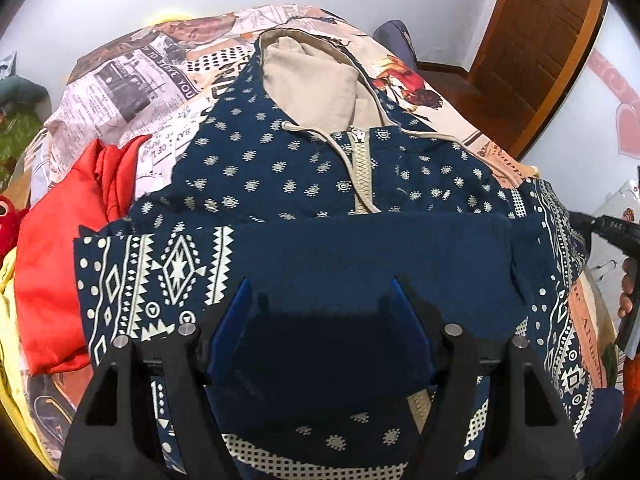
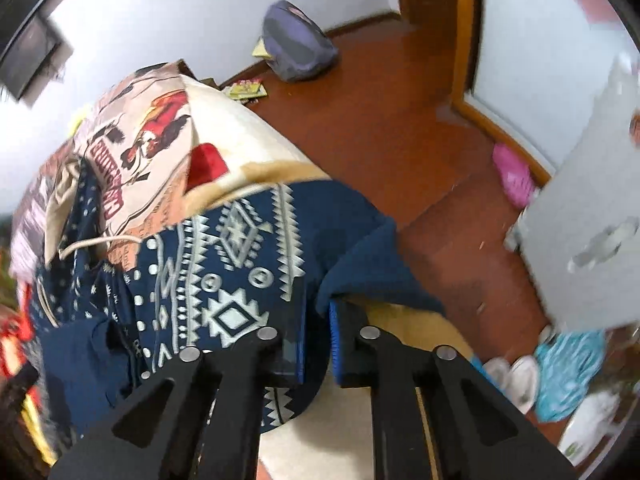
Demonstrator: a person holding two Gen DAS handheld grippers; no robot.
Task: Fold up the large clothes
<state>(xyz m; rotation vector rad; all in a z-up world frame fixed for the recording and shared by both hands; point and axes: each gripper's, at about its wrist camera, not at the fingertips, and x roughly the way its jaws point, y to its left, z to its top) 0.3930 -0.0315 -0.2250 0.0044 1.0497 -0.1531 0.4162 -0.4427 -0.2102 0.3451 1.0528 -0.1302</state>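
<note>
A navy patterned hooded jacket [image 1: 304, 184] lies flat on a newspaper-print bedspread [image 1: 120, 92], beige hood at the far end. The left gripper [image 1: 320, 316] stands wide over the jacket's near, dark middle. The right gripper [image 2: 316, 336] is pinched narrow on the jacket's right edge. A red garment [image 1: 60, 240] crowds the left side; a purple bag [image 2: 296, 40] sits on the far wooden floor [image 2: 400, 120].

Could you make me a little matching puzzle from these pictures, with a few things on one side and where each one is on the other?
Things:
1. hoodie
2. red cloth
3. purple bag
4. pink bundle

Places:
A. on the floor against the far wall
B. spread flat on the bed
C. on the floor near the door frame
D. bunched beside the hoodie's sleeve

Pairs: 1-B, 2-D, 3-A, 4-C
</note>
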